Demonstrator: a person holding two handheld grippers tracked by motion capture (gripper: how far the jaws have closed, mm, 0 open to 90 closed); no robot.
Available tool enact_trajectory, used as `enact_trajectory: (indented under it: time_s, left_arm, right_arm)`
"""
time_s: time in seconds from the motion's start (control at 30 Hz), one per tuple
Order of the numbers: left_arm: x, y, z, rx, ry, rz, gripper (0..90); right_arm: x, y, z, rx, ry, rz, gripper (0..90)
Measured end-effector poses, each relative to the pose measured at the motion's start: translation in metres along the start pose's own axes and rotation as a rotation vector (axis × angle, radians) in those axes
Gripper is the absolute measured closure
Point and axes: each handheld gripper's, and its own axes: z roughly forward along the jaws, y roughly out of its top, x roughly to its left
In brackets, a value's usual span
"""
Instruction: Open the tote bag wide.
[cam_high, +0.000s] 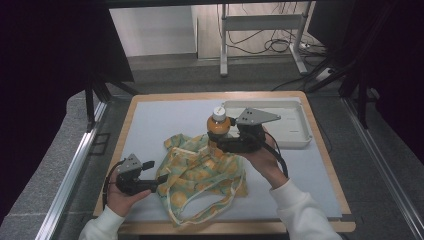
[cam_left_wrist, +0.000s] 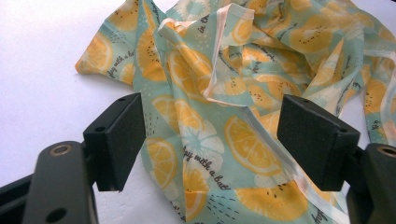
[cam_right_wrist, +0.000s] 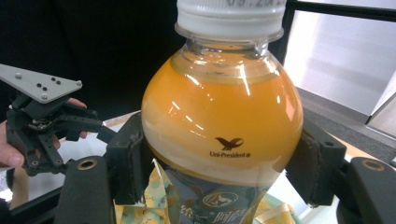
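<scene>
Right gripper (cam_right_wrist: 219, 172) clamps the full, heavy, slick-sided bottle (cam_right_wrist: 222, 116) between its pads below the shoulder; left gripper (cam_left_wrist: 210, 140) gapes over the limp bag (cam_left_wrist: 233, 93).

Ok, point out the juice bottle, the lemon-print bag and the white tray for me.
juice bottle (cam_right_wrist: 222, 116), right gripper view, on its orange shoulder.
lemon-print bag (cam_left_wrist: 219, 140), left gripper view, on flat printed cloth between the fingers.
white tray (cam_high: 295, 127), high view, on its bare floor.
</scene>
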Motion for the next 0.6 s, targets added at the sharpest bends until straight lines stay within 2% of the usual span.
enact_trajectory:
  time_s: [0.17,0.6]
  left_arm:
    - [0.0,0.0,0.0,-0.002,-0.005,0.0,23.9]
    - [0.0,0.0,0.0,0.01,-0.006,0.0,23.8]
  right_arm:
    - [-0.004,0.005,0.0,-0.012,-0.011,0.015,31.8]
    - [-0.014,0.018,-0.006,-0.031,-0.042,0.012,31.8]
